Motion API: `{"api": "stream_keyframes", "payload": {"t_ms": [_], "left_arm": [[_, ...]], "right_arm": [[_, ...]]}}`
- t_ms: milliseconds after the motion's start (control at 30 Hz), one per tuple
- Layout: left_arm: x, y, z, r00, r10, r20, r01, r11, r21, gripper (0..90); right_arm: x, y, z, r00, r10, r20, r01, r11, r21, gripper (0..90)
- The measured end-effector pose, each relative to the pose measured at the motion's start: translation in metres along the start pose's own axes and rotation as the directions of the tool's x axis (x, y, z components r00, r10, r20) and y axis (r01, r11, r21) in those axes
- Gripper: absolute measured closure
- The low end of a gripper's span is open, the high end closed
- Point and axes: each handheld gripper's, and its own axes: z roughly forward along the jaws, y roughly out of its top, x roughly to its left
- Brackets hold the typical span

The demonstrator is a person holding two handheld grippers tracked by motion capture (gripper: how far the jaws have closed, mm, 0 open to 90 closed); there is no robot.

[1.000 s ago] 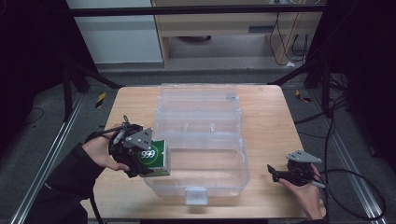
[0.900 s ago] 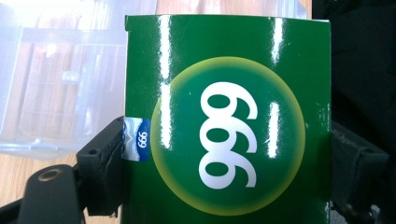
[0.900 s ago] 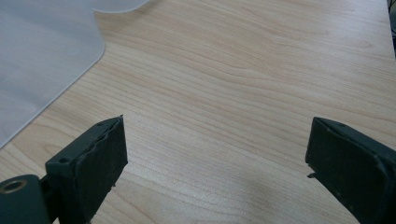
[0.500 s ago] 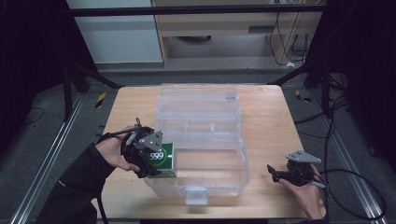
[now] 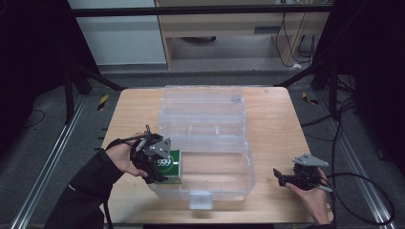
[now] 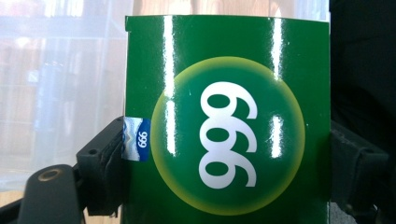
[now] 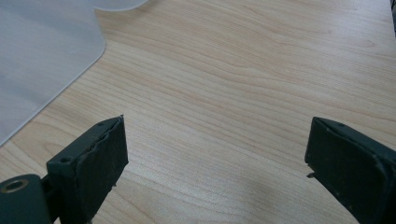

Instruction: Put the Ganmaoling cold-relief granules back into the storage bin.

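Observation:
A green box marked "999" hangs in my left gripper, whose black jaws are shut on its two sides. It sits at the near-left corner of a clear plastic bin, right at the bin's left wall; I cannot tell whether it is inside or over the rim. My right gripper rests low over the wooden table at the near right, jaws wide open with bare wood between them. The bin's rounded corner lies ahead of it to the left.
The bin's lid lies open flat toward the far side of the table. A latch tab sticks out of the bin's near wall. Metal frame rails run beside the table, and cables trail at the right.
My left gripper has carried the green box right and downward, from beside the bin's left wall to its near-left corner. The right gripper has kept still.

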Motion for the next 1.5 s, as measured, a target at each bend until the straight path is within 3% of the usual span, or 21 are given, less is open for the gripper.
{"api": "stream_keyframes", "payload": {"t_ms": [333, 367, 1233, 1367, 1500], "left_arm": [[0.001, -0.008, 0.015, 0.9999, -0.005, 0.010, 0.005, 0.9999, 0.014, 15.0], [0.000, -0.009, 0.016, 0.9998, -0.019, 0.007, 0.019, 0.9996, 0.021, 15.0], [0.001, -0.015, 0.038, 1.0000, 0.004, 0.003, -0.004, 0.9996, 0.029, 13.1], [0.000, -0.016, 0.039, 1.0000, -0.003, 0.004, 0.003, 0.9999, 0.013, 13.0], [0.000, -0.018, 0.030, 0.9997, -0.012, -0.020, 0.012, 0.9997, -0.022, 14.0]], "right_arm": [[0.000, -0.001, 0.001, 1.0000, 0.005, -0.002, -0.005, 1.000, 0.005, 6.2], [0.000, -0.001, 0.001, 1.0000, 0.006, 0.001, -0.006, 1.000, 0.007, 6.2], [0.001, -0.001, 0.001, 1.0000, 0.000, -0.001, 0.000, 1.000, 0.009, 5.4], [0.001, -0.001, 0.001, 1.0000, -0.001, -0.001, 0.001, 1.000, 0.010, 5.4], [0.001, -0.001, 0.001, 1.0000, -0.003, 0.000, 0.003, 1.000, 0.009, 5.3]]}}
